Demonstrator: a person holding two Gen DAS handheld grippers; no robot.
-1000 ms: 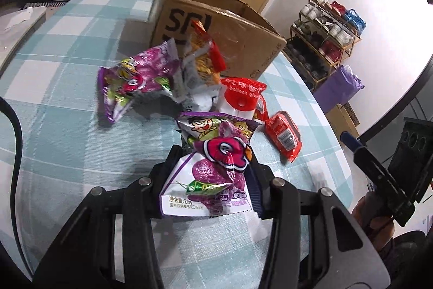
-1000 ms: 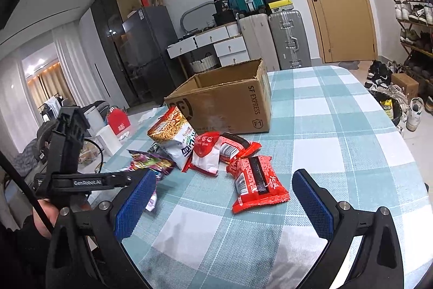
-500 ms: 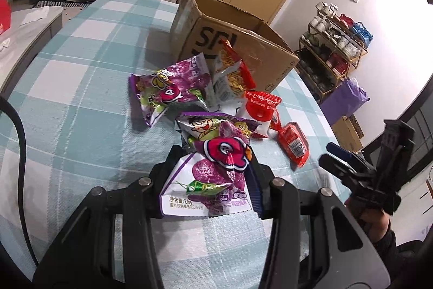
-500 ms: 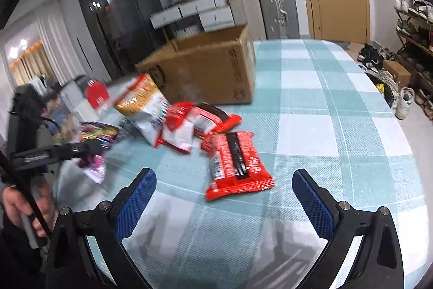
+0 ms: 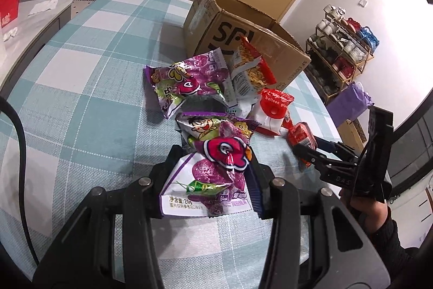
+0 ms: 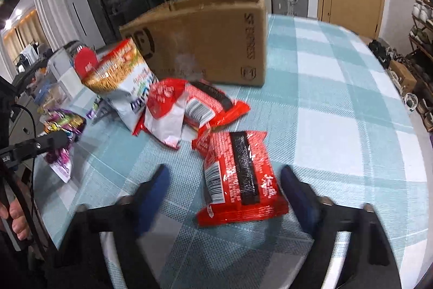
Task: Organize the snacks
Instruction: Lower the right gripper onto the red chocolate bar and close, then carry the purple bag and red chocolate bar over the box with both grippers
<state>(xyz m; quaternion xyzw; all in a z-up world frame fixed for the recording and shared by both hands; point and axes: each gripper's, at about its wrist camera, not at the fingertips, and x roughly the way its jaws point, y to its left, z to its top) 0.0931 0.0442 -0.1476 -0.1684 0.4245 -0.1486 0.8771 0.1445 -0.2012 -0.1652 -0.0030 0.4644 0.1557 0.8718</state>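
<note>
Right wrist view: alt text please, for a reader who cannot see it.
The open right gripper straddles a red snack packet on a checked tablecloth. Beyond lie more snack bags beside an open cardboard box.

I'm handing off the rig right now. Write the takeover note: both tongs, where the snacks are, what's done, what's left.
Left tongs: shut on the purple snack bag, held over the checked tablecloth.
Right tongs: open, straddling the red snack packet that lies flat on the cloth; not closed on it yet.
Rest of the pile sits in front of the cardboard box: a second purple bag, a noodle-snack bag, a red-and-white bag and another red packet.
Done: one bag picked up. The inside of the box is not visible.
Left: probably grip the red packet, box both, then clear the pile.
</note>
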